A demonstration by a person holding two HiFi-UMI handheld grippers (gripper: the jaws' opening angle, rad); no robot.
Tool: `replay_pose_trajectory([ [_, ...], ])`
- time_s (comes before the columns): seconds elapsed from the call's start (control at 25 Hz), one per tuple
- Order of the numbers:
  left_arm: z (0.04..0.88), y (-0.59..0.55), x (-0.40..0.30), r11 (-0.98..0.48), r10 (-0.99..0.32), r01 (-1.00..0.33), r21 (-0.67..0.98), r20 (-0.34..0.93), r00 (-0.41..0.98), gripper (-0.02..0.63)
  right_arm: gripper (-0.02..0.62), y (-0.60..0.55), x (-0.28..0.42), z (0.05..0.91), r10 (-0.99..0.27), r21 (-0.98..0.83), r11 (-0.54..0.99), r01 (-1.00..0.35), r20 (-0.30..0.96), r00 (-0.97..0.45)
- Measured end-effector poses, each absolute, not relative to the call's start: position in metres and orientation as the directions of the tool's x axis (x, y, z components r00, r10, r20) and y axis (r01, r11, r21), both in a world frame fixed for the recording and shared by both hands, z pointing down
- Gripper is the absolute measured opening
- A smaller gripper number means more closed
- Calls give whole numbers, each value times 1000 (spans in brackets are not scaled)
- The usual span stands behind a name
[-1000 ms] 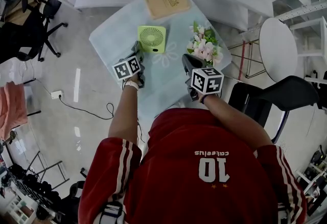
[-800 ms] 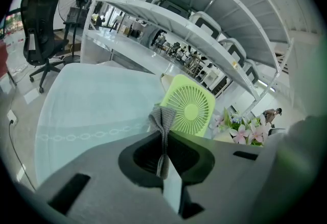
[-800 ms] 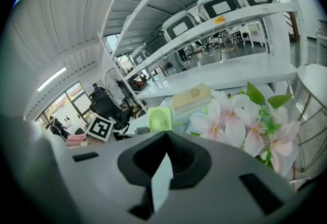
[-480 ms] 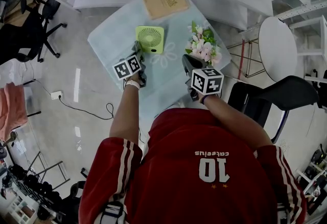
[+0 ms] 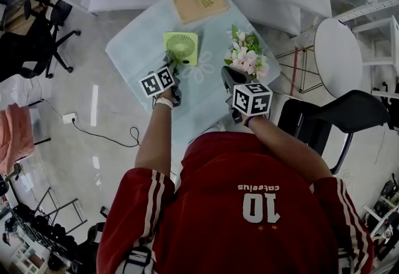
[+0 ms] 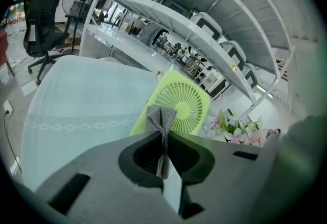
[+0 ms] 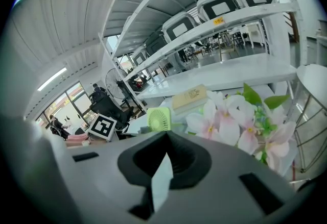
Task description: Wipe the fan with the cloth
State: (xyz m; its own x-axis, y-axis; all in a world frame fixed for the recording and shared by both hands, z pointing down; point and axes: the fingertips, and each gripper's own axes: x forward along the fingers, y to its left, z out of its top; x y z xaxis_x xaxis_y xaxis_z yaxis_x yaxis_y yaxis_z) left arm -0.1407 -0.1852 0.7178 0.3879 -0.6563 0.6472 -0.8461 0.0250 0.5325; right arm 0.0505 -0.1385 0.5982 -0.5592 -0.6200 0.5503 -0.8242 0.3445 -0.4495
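Left gripper (image 6: 162, 135): fingers pinching a grey cloth (image 6: 160, 116).
Right gripper (image 7: 165, 135): fingers pressed together, nothing between them.
Fan (image 6: 185, 106): green, on the surface (image 5: 134, 48), just beyond the cloth.
Flowers (image 7: 240, 121): beside the right gripper.
Book (image 5: 201, 2): behind the fan.

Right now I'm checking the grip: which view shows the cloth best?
The left gripper view: the grey cloth sits pinched in the left gripper's closed jaws, before the green fan. The head view shows it too small to judge; the right gripper view misses it.
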Motion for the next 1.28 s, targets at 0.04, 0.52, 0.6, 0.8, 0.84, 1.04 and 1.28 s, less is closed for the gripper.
replay_pose_trajectory([
  [0.04, 718, -186, -139, 24, -657, -845, 534, 646, 389, 23, 2, -138, 51, 599, -621, -449, 342, -825, 551, -558],
  [0.52, 716, -187, -124, 14, -651, -837, 547, 640, 407, 23, 2, -139, 55, 599, -628, -454, 329, -828, 550, -551],
  [0.6, 717, -186, -122, 12, -650, -836, 549, 640, 410, 23, 2, -138, 55, 600, -627, -454, 327, -829, 551, -550],
  [0.8, 719, -186, -116, 9, -643, -833, 553, 641, 419, 23, 2, -140, 58, 600, -633, -456, 319, -831, 550, -545],
  [0.84, 720, -185, -114, 6, -639, -834, 552, 643, 422, 23, 2, -140, 59, 600, -634, -457, 317, -831, 550, -544],
  [1.04, 722, -183, -109, -6, -627, -835, 551, 648, 432, 23, 2, -140, 62, 600, -638, -460, 307, -833, 550, -539],
  [1.28, 723, -184, -103, -12, -620, -830, 558, 647, 444, 23, 2, -141, 64, 600, -640, -458, 304, -836, 552, -535],
])
